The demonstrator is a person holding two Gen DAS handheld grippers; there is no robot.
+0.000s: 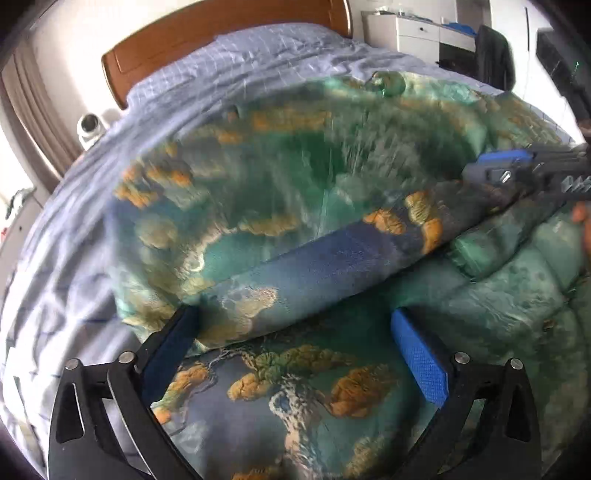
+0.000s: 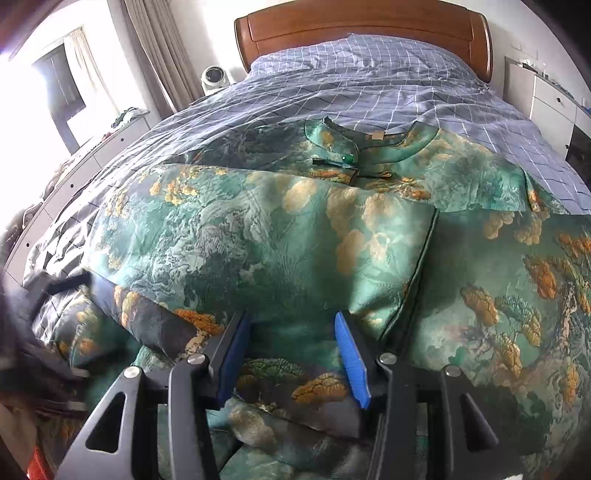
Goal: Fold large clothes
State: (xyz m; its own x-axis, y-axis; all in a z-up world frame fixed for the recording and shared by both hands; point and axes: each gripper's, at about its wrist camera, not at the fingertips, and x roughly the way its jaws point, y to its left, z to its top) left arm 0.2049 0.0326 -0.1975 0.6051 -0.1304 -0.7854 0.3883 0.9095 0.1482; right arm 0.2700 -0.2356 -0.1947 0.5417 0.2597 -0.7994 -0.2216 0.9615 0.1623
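A large green garment [image 1: 280, 192] with orange cloud and tree prints is spread on the bed's blue checked sheet [image 1: 207, 81]. One part is folded over, and its dark blue folded edge [image 1: 325, 266] runs across the left wrist view. My left gripper [image 1: 295, 317] stands wide open over the near end of that edge, with its pads off the cloth. At the right edge of that view, my right gripper [image 1: 517, 166] pinches the far end of the fold. In the right wrist view, a thick fold of the garment [image 2: 258, 236] sits between the right gripper's [image 2: 291, 321] blue pads. The collar [image 2: 343, 147] lies toward the headboard.
A brown wooden headboard [image 2: 362, 26] closes off the far end of the bed. A small white dome camera [image 2: 214, 79] and curtains [image 2: 159, 48] stand at the left. White drawers [image 2: 554, 107] stand at the right, with a black chair [image 1: 493, 55] nearby.
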